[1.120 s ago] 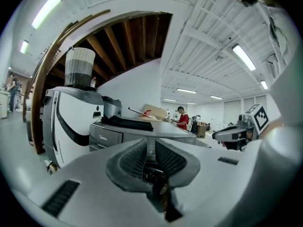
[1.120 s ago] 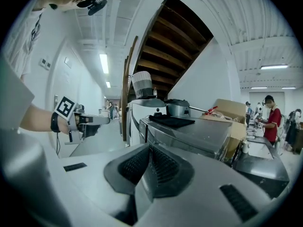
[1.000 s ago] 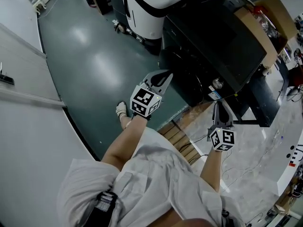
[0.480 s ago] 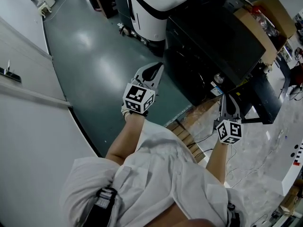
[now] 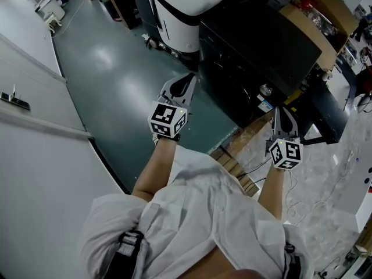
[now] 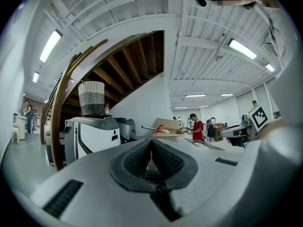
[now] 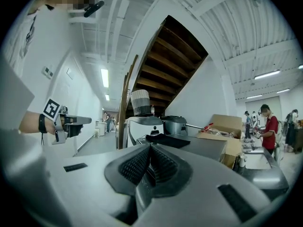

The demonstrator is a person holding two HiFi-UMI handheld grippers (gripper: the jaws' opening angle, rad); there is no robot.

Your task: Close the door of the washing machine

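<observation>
The black washing machine (image 5: 256, 45) stands ahead of me; its front (image 5: 224, 89) is dark, and I see no door swung out from it. My left gripper (image 5: 189, 79) hangs shut and empty just left of that front, not touching it. In the left gripper view its jaws (image 6: 151, 141) meet with nothing between them. My right gripper (image 5: 279, 110) is held level near the machine's right corner by a round knob (image 5: 265, 90). It is also shut and empty (image 7: 150, 145). Each gripper view shows the other gripper at its side.
A white machine (image 5: 186, 10) with a wicker basket (image 6: 91, 97) on top stands left of the washer. A cardboard box (image 5: 314, 22) sits on its far side. Cables and a wooden pallet (image 5: 232, 167) lie by my feet. A white wall (image 5: 35, 173) runs along the left, and people work in the background.
Both grippers have risen. The left has drawn back from the washer's front toward the left, and the right has shifted rightward along the machine's corner. Both stayed shut.
</observation>
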